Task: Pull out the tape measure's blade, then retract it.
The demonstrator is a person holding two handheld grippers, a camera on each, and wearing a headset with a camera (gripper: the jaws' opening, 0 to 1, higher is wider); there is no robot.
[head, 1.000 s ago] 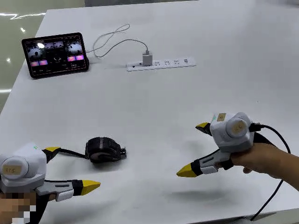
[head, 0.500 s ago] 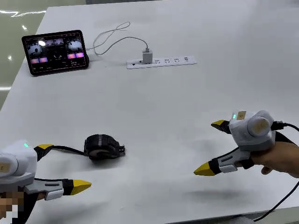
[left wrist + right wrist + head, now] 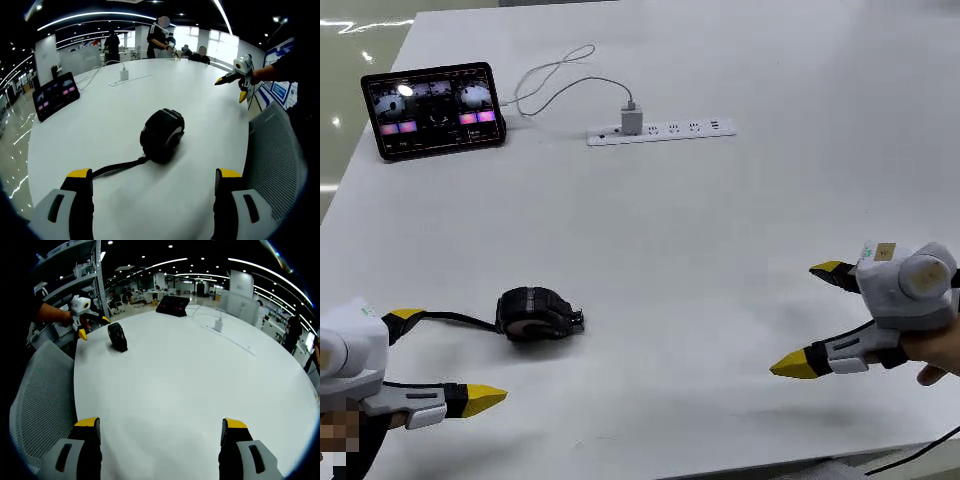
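The black tape measure sits on the white table toward its near left side. Its wrist strap trails to just beside the far jaw tip of the left gripper, whose jaws are spread wide and hold nothing. The right gripper is well apart from it on the right, jaws likewise spread and empty, and at the table's far side are a lit tablet and a power strip with a white charger plugged in.
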